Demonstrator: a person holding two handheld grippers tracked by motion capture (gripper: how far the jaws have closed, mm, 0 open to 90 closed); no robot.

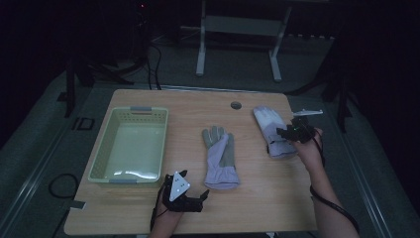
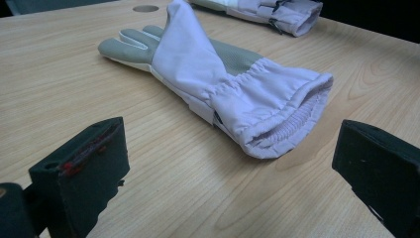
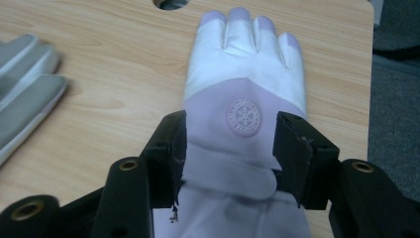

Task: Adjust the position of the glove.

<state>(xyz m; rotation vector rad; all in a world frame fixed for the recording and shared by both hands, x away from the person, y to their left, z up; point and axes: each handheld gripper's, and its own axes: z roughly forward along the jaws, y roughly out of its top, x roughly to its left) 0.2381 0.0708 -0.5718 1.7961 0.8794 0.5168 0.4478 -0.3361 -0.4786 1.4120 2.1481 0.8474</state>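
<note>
Two pale lilac gloves lie on the wooden table (image 1: 267, 198). The middle glove (image 1: 220, 158) (image 2: 208, 74) (image 3: 25, 89) rests with its grey palm up and its cuff toward me. My left gripper (image 1: 195, 184) (image 2: 233, 131) stands open just in front of that cuff, not touching it. The right glove (image 1: 267, 121) (image 3: 245, 64) (image 2: 277, 12) lies back up, fingers pointing away, with a round emblem on it. My right gripper (image 1: 292, 131) (image 3: 229, 134) is shut on its wrist part, squeezing the fabric from both sides.
A pale green plastic basket (image 1: 101, 148) with nothing in it stands on the table's left half. A round cable hole (image 1: 236, 105) sits near the far edge. The right glove lies close to the table's right edge. Dark floor and a white frame lie beyond.
</note>
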